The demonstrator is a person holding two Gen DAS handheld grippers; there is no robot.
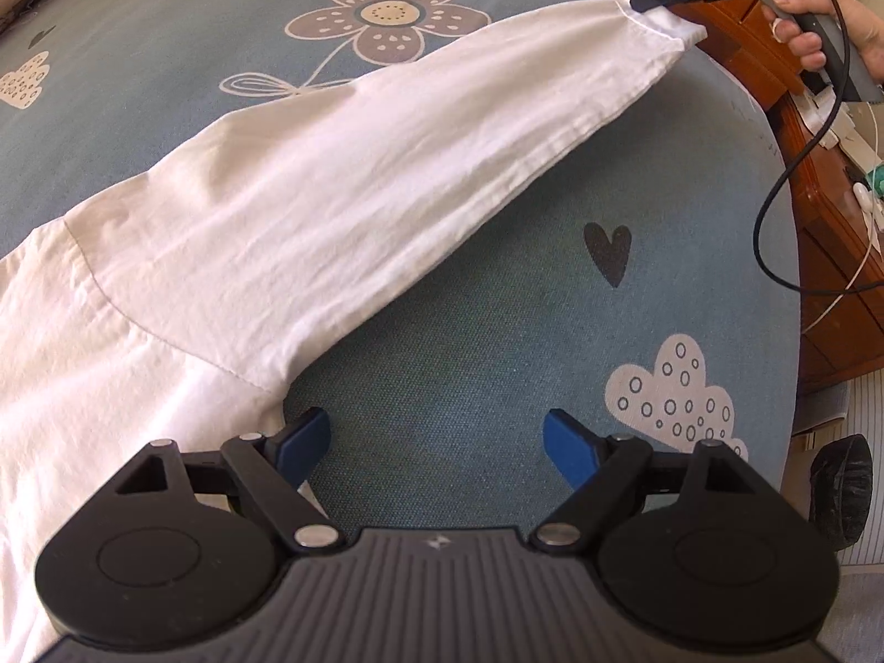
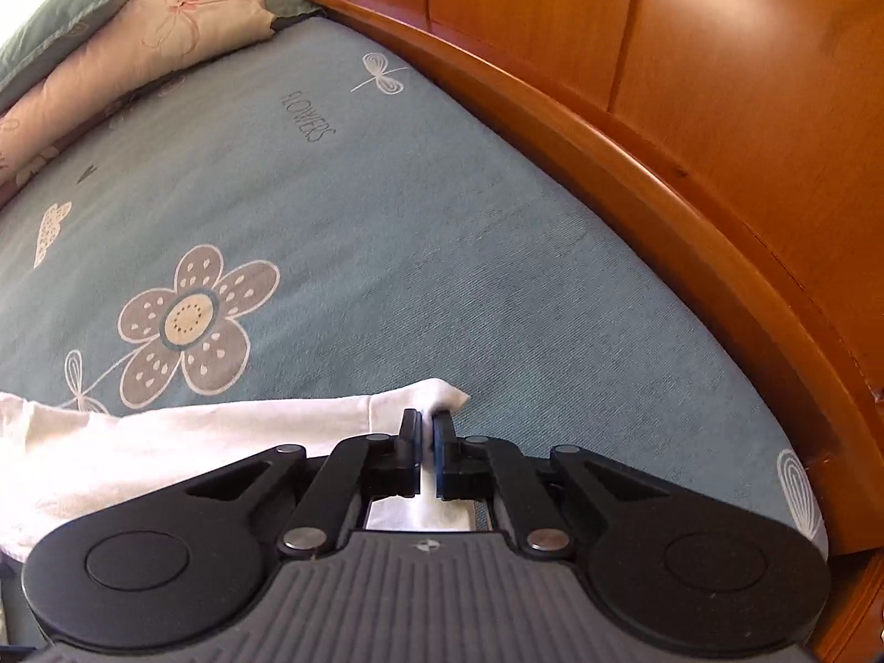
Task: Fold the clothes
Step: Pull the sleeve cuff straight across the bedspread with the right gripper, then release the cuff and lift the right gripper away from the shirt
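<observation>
white sleeve (image 1: pixel 353 177) stretched diagonally, cuff upper-right

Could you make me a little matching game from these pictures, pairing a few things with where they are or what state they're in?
Things:
1. left tool
2. right tool
3. white shirt
4. pillows

States or places:
A. stacked at the far end of the bed
B. shut on the sleeve's cuff
C. open, nothing between its fingers
D. spread on the blue flowered bedsheet, one sleeve stretched out

Pairs: 1-C, 2-B, 3-D, 4-A
</observation>
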